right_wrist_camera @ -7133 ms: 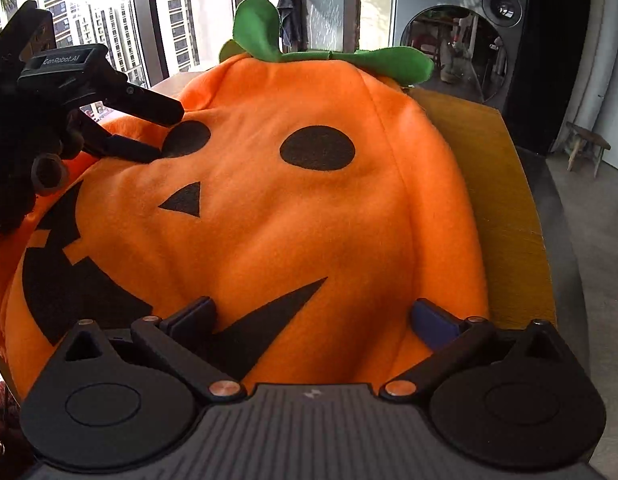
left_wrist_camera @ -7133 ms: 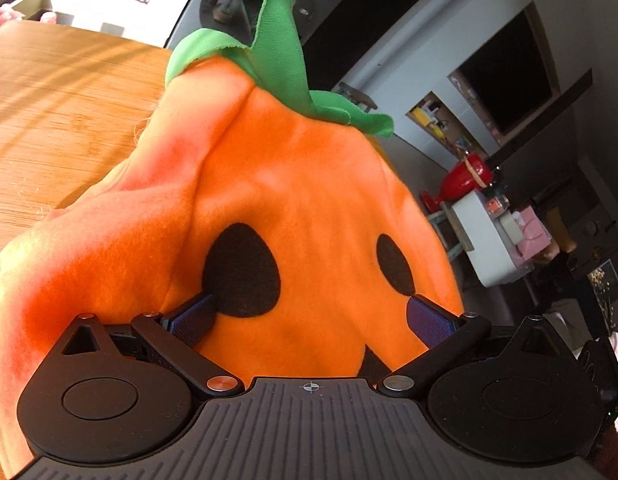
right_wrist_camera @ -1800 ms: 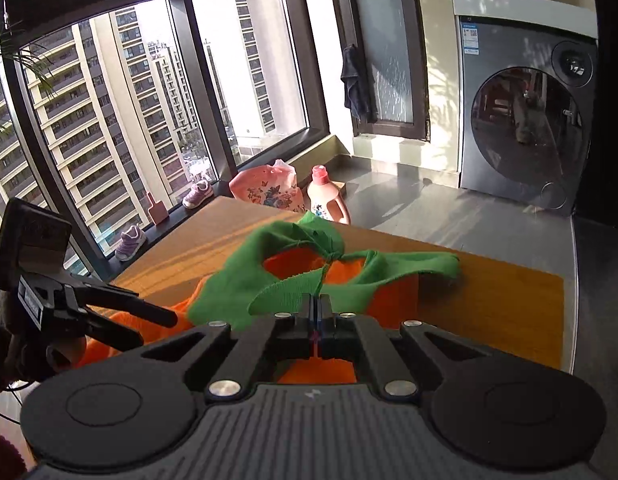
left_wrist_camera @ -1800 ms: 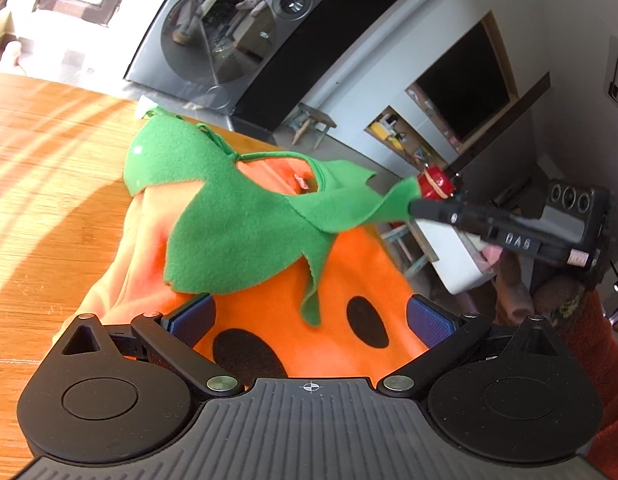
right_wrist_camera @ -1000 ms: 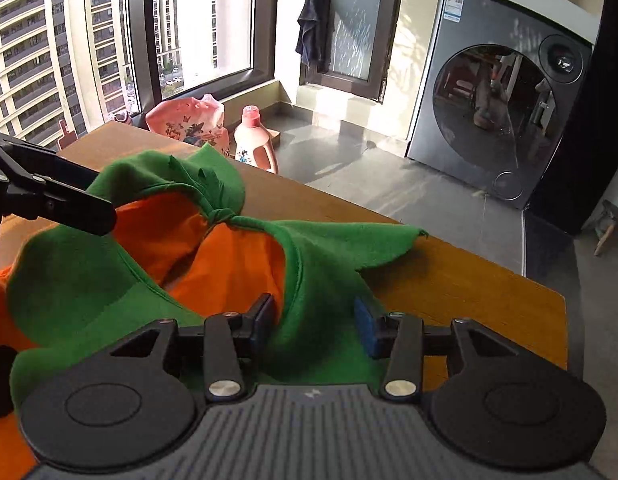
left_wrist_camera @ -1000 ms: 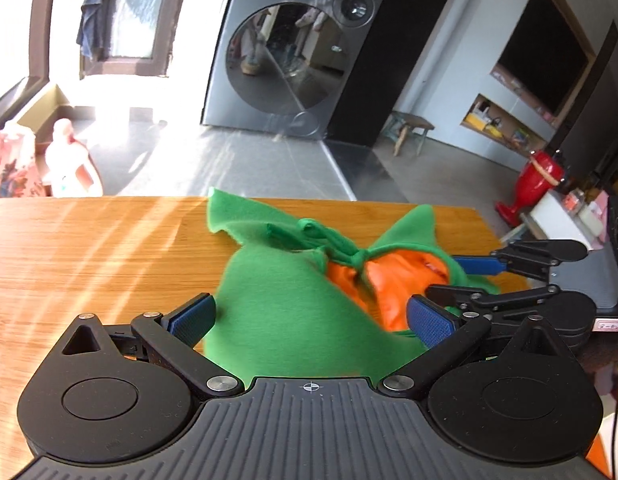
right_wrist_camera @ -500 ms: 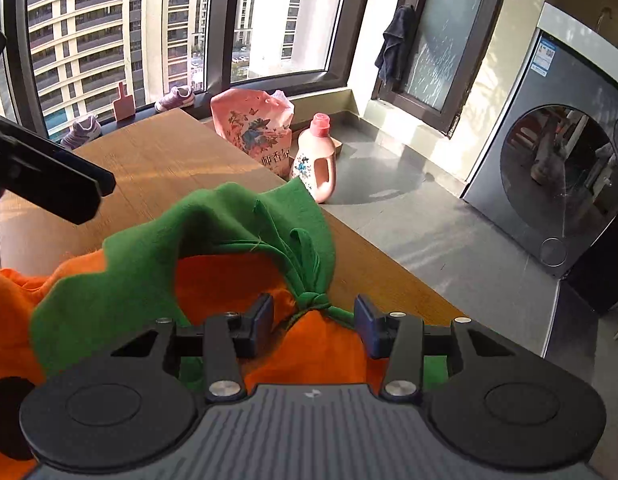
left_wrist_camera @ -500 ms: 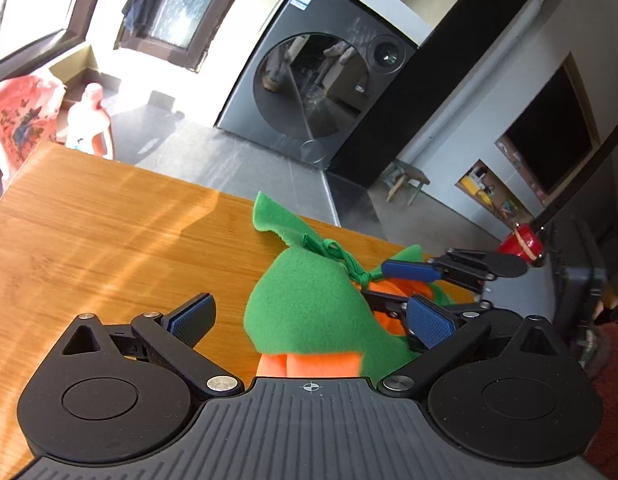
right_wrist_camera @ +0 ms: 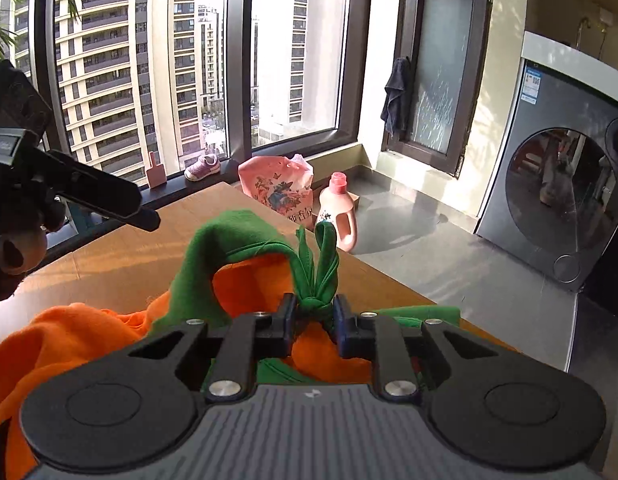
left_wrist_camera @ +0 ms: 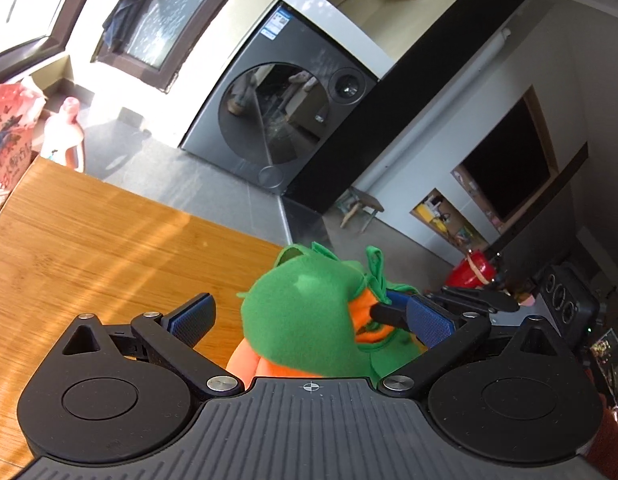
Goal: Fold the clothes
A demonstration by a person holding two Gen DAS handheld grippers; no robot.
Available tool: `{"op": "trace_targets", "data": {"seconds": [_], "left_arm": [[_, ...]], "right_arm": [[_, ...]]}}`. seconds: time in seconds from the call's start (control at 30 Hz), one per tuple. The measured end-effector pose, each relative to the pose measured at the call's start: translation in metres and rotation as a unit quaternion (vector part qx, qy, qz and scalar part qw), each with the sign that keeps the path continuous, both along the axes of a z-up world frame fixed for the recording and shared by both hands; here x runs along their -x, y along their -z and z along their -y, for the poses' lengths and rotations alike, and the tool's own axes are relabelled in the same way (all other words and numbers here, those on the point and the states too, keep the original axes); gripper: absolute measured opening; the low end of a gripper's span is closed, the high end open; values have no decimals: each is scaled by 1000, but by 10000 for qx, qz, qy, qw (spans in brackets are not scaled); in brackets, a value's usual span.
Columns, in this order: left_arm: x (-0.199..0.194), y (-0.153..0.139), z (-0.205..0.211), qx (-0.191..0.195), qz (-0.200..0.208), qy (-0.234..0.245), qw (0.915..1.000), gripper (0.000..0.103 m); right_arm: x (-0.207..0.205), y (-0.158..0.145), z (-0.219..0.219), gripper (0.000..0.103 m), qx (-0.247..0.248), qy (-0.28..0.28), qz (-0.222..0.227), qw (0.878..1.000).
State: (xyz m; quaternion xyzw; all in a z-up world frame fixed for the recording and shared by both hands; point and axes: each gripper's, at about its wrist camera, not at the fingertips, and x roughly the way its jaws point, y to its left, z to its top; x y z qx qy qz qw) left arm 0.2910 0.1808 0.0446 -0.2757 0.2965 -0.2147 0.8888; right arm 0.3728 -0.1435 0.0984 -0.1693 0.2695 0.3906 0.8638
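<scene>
An orange pumpkin costume (right_wrist_camera: 69, 340) with a green leaf collar (right_wrist_camera: 221, 248) lies bunched on the wooden table (left_wrist_camera: 89, 240). My right gripper (right_wrist_camera: 315, 312) is shut on the collar's knotted green tie (right_wrist_camera: 315, 304). My left gripper (left_wrist_camera: 309, 320) is open with the green collar (left_wrist_camera: 301, 312) lying between its fingers, not clamped. The right gripper's fingers (left_wrist_camera: 389, 314) show in the left wrist view, pinching the collar. The left gripper (right_wrist_camera: 89, 196) shows at the left of the right wrist view.
The table's far edge (left_wrist_camera: 169, 204) drops to a grey floor. A washing machine (left_wrist_camera: 285, 120) stands beyond it. A pink detergent bottle (right_wrist_camera: 337, 212) and a pink bag (right_wrist_camera: 277, 192) sit on the floor by the windows.
My right gripper has closed on the collar's knot; half a second ago its jaws stood apart around it. The collar is now bunched and lifted higher. The left gripper stays open.
</scene>
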Motion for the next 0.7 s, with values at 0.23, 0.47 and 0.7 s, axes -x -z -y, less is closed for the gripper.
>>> {"op": "trace_targets", "data": {"seconds": [0.23, 0.47, 0.7], "left_arm": [[39, -18, 33, 427, 450, 702, 9956, 103], [64, 6, 74, 574, 186, 1608, 9851, 103], [49, 57, 81, 267, -676, 1427, 9871, 103]], "right_arm": [[78, 9, 6, 19, 323, -307, -76, 9990], [105, 48, 8, 22, 341, -170, -564, 9977], [117, 12, 44, 32, -11, -43, -382, 9993]]}}
